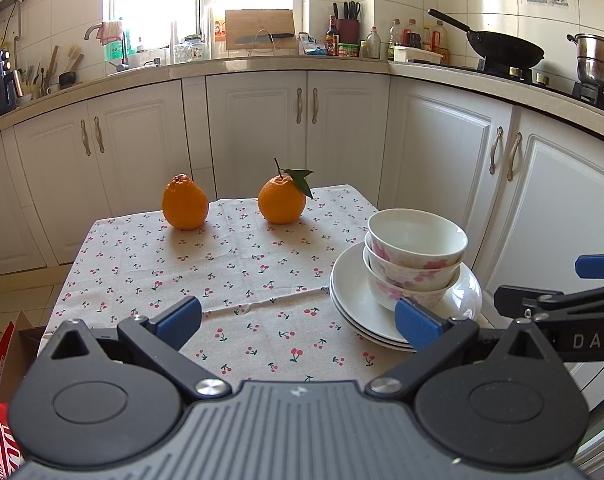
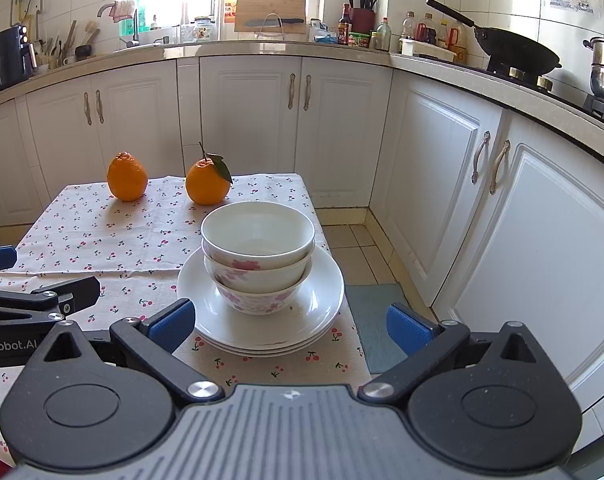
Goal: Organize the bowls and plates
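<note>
bowls (image 2: 258, 256) sitting nested on plates (image 2: 262, 320), ahead between right gripper (image 2: 290, 322) fingers; nearer arm: right | both grippers spreading wide, left gripper (image 1: 298, 320) pinching nothing

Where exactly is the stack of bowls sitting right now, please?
The stack of bowls sits nested on the stacked plates at the table's near right edge.

Three white ceramic bowls with pink floral print (image 2: 258, 256) are nested upright, rims up, on a stack of plain white glazed plates (image 2: 325, 300). In the right wrist view the stack is seen ahead of the jaws, centred between them; in the left view, at the right-hand jaw.
</note>
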`<action>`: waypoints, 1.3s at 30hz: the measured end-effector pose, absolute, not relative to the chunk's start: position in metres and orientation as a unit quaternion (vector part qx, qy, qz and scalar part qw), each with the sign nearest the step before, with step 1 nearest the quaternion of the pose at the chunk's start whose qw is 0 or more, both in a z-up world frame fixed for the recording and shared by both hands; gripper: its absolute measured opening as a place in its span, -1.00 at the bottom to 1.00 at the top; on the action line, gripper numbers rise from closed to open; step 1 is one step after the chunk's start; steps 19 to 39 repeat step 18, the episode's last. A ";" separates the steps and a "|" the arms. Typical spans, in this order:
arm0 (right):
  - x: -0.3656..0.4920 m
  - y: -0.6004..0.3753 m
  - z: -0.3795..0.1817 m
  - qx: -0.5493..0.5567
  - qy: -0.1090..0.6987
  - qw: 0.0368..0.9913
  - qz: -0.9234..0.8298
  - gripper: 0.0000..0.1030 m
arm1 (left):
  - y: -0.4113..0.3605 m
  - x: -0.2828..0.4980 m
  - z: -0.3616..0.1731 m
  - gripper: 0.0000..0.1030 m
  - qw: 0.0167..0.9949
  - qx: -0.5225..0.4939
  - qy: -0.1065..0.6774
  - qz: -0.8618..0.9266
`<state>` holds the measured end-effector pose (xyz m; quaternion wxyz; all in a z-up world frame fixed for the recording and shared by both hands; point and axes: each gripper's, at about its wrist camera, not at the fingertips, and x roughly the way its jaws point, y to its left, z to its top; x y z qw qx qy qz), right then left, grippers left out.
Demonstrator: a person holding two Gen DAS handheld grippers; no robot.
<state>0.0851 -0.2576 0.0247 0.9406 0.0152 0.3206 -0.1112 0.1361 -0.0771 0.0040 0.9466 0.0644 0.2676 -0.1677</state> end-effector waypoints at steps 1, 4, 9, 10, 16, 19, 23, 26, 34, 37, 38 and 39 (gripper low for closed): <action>0.085 -0.258 0.025 0.015 0.321 0.940 -0.111 1.00 | -0.077 0.136 0.004 0.99 0.947 0.064 0.268 -0.168; 0.085 -0.257 0.025 0.015 0.321 0.940 -0.111 1.00 | -0.077 0.136 0.004 0.99 0.947 0.064 0.268 -0.167; 0.086 -0.256 0.024 0.012 0.322 0.940 -0.112 1.00 | -0.076 0.136 0.003 0.99 0.947 0.064 0.268 -0.168; 0.086 -0.256 0.024 0.012 0.321 0.940 -0.112 1.00 | -0.076 0.136 0.004 0.99 0.946 0.064 0.268 -0.168; 0.085 -0.254 0.024 0.011 0.322 0.940 -0.113 1.00 | -0.076 0.136 0.004 0.99 0.946 0.064 0.269 -0.168; 0.085 -0.254 0.024 0.010 0.321 0.940 -0.113 1.00 | -0.076 0.137 0.003 0.98 0.946 0.063 0.269 -0.168; 0.085 -0.254 0.024 0.010 0.321 0.940 -0.113 1.00 | -0.076 0.137 0.003 0.98 0.946 0.063 0.269 -0.168; 0.085 -0.254 0.024 0.010 0.321 0.940 -0.113 1.00 | -0.076 0.137 0.003 0.98 0.946 0.063 0.269 -0.168; 0.085 -0.254 0.024 0.010 0.321 0.940 -0.113 1.00 | -0.076 0.137 0.003 0.98 0.946 0.063 0.269 -0.168; 0.085 -0.254 0.024 0.010 0.321 0.940 -0.113 1.00 | -0.076 0.137 0.003 0.98 0.946 0.063 0.269 -0.168; 0.085 -0.254 0.024 0.010 0.321 0.940 -0.113 1.00 | -0.076 0.137 0.003 0.98 0.946 0.063 0.269 -0.168; 0.085 -0.254 0.024 0.010 0.321 0.940 -0.113 1.00 | -0.076 0.137 0.003 0.98 0.946 0.063 0.269 -0.168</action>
